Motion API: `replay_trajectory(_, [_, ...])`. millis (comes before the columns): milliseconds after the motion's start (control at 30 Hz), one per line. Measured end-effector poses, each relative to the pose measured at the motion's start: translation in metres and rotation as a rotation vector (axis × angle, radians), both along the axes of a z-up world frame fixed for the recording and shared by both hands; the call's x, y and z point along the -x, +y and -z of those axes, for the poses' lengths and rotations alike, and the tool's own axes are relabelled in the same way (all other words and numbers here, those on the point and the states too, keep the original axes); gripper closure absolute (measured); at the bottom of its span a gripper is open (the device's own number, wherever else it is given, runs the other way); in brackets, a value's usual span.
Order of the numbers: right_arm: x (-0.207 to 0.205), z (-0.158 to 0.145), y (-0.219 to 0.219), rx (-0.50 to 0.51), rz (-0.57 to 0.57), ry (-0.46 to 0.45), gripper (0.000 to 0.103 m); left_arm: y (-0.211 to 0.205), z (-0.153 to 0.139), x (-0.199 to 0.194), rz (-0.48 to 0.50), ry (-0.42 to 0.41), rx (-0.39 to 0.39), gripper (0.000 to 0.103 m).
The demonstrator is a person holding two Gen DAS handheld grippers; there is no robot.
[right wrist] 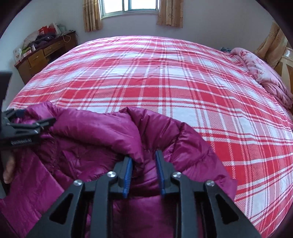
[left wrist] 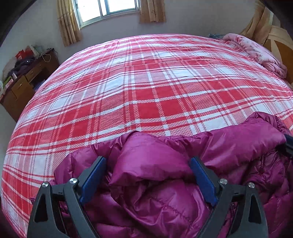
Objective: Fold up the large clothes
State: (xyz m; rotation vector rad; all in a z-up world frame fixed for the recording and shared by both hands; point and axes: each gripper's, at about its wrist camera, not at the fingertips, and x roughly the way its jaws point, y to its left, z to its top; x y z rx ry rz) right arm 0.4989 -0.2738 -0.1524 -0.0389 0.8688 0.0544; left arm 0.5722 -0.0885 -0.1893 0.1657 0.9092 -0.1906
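- Jacket [left wrist: 164, 183] – magenta puffer, shiny quilted, bunched in a heap on near edge of bed; folds piled up, fabric spreads under both grippers.
- Bed [left wrist: 146, 91] w/ red/white plaid cover, fills most of both views; cover flat beyond jacket.
- Pink quilt [left wrist: 260, 53] crumpled at far right of bed, next to wood headboard [left wrist: 282, 45].
- Desk [left wrist: 27, 80] – brown wood w/ drawers, left of bed by wall; cluttered top: bags, boxes, dark clothes.
- Window [left wrist: 109, 9] in far wall, bright; tan curtains [left wrist: 67, 22] either side.
- Left gripper [left wrist: 146, 164] – jaws wide apart, blue pads on black fingers. Puffy jacket fold bulges up btwn them; pads [left wrist: 93, 175] sit at its sides, fabric looks loose, not clamped.
- Right gripper [right wrist: 143, 161] – jaws partly open, narrower gap than left. Jacket ridge runs down btwn fingers; left pad [right wrist: 128, 175] brushes fold edge, right pad clear of fabric w/ gap showing. No firm pinch visible.
- From right wrist view: left gripper seen at left edge [right wrist: 27, 122], above jacket's left part; bit of a hand [right wrist: 9, 168] below it.
- From left wrist view: tip of right gripper [left wrist: 287, 144] pokes in at right edge, over jacket.
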Motion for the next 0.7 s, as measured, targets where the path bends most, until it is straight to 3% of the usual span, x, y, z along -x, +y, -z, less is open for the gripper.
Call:
replay_trajectory(33, [0.003, -0.008, -0.001, -0.017, 0.012, -0.030, 0.055, 0.001, -0.001, 0.001, -0.001, -0.002, 0.006, 0.010])
replay_trajectory(133, [0.005, -0.033, -0.001, -0.082, 0.064, -0.116, 0.042, 0.001, -0.001, 0.002, 0.001, -0.006, 0.007, 0.010])
replay_trajectory(300, [-0.022, -0.021, 0.026, -0.087, 0.022, -0.078, 0.041, 0.000, -0.008, 0.005, -0.012, -0.029, 0.000, 0.010])
replay_trajectory(433, [-0.031, 0.010, 0.036, -0.054, 0.006, -0.023, 0.041, 0.006, -0.040, 0.016, -0.013, -0.137, 0.105, 0.010])
replay_trajectory(500, [-0.030, 0.019, 0.032, -0.064, 0.019, -0.007, 0.041, -0.004, -0.041, 0.013, 0.016, -0.119, 0.107, 0.010])
replay_trajectory(633, [-0.028, 0.029, 0.025, -0.075, 0.023, 0.013, 0.041, -0.017, -0.007, -0.005, 0.002, -0.013, -0.008, 0.010])
replay_trajectory(700, [-0.029, 0.033, 0.025, -0.073, 0.019, 0.021, 0.041, -0.010, 0.007, -0.008, -0.012, 0.031, 0.025, 0.010])
